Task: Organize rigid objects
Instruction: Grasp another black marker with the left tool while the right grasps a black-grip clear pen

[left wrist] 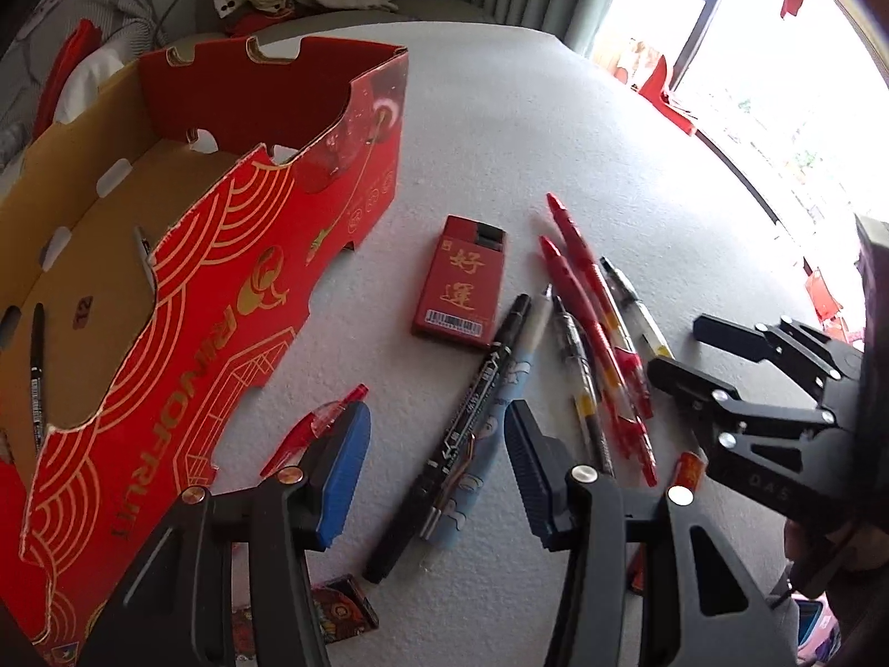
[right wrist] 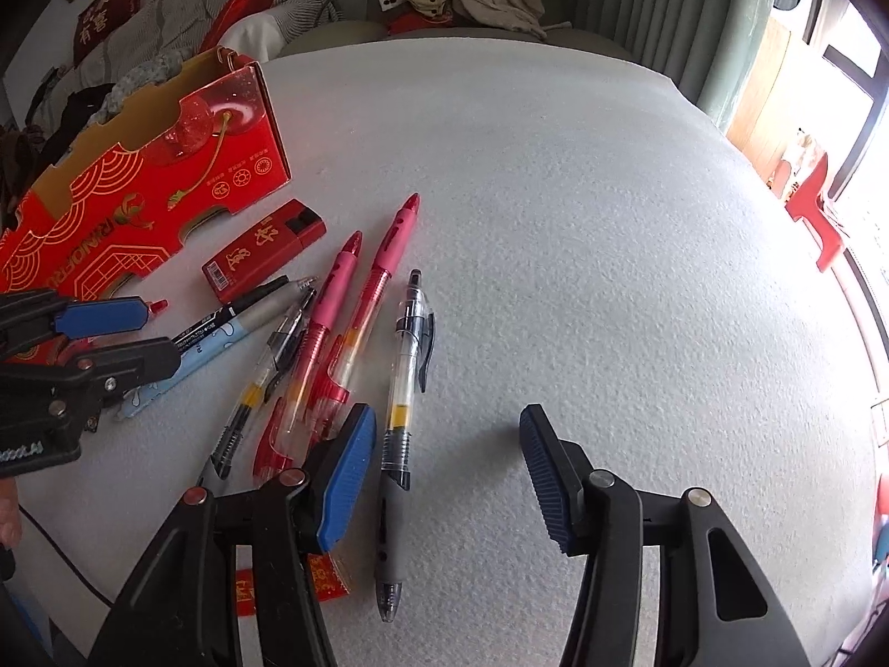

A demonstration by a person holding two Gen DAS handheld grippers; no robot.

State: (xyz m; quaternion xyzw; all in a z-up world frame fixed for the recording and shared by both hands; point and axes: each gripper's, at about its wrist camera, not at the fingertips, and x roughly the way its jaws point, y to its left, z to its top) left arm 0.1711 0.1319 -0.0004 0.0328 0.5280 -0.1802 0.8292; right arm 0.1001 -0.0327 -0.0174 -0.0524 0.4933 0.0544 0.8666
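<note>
The red cardboard box [left wrist: 166,333] reads "RINOFRUIT"; the small red pack [left wrist: 461,283] reads "好運".

pens [right wrist: 355,328] scattered flat, red box [left wrist: 166,278] open

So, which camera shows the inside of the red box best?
The left wrist view. It looks down into the red box, showing its brown floor and a black pen lying inside. The right wrist view shows the box only from outside: its printed red wall and a strip of inner wall, not the floor.
</note>
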